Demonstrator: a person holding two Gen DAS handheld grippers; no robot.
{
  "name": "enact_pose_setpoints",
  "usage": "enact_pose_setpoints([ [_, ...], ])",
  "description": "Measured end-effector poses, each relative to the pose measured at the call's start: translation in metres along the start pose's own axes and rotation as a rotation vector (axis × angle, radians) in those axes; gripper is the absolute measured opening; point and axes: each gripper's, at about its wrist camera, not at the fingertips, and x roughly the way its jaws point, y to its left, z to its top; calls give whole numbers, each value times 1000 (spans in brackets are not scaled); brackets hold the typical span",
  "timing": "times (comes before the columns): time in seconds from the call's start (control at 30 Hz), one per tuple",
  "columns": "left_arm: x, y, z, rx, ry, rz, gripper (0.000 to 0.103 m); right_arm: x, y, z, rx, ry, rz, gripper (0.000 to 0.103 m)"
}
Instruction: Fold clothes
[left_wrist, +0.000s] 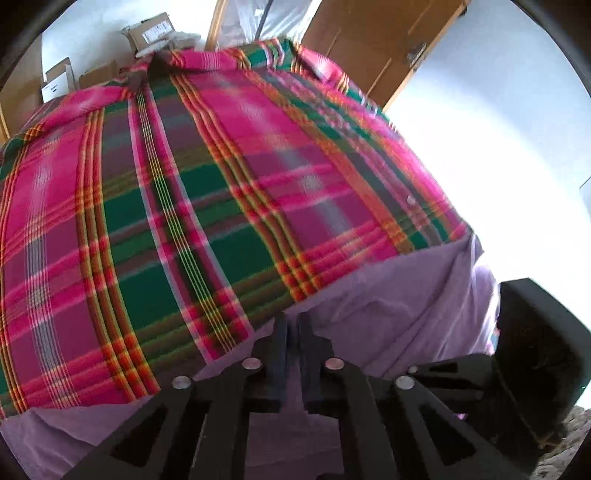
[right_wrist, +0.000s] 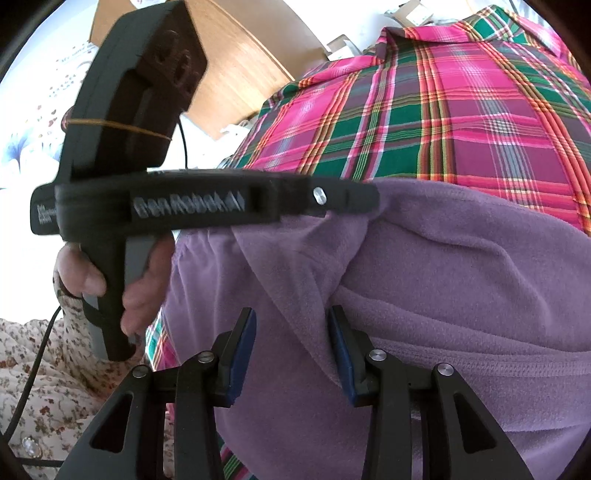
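Clamped on purple fleece garment (left_wrist: 388, 314) edge with left gripper (left_wrist: 293, 325); spread right gripper (right_wrist: 291, 332), poised for gripping.

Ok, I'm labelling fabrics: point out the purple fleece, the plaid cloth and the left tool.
purple fleece (right_wrist: 461, 280), right wrist view, bunched middle.
plaid cloth (left_wrist: 207, 192), left wrist view, flat centre.
left tool (left_wrist: 293, 325), left wrist view, between fingertips.

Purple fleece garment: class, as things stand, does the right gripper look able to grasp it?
Probably yes. The right gripper is open with the purple fleece garment lying directly between and ahead of its fingers, nothing in between. The left gripper already pinches the fleece further up, clear of that spot.
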Motion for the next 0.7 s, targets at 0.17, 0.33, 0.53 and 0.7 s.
enact_pose_setpoints([
  [0.17, -9, 9, 6, -49, -41, -54, 2, -3, -2, 4, 3, -1, 0, 42],
  [0.33, -15, 13, 7, -57, -67, -74, 2, -3, -9, 15, 10, -11, -21, 42],
  [0.53, -22, 20, 13, -69, -100, -88, 0, 7, -23, 32, 71, 7, 81, 42],
  [0.7, -21, 29, 12, -94, -91, -91, 0, 13, -42, 40, 197, 40, 159, 42],
])
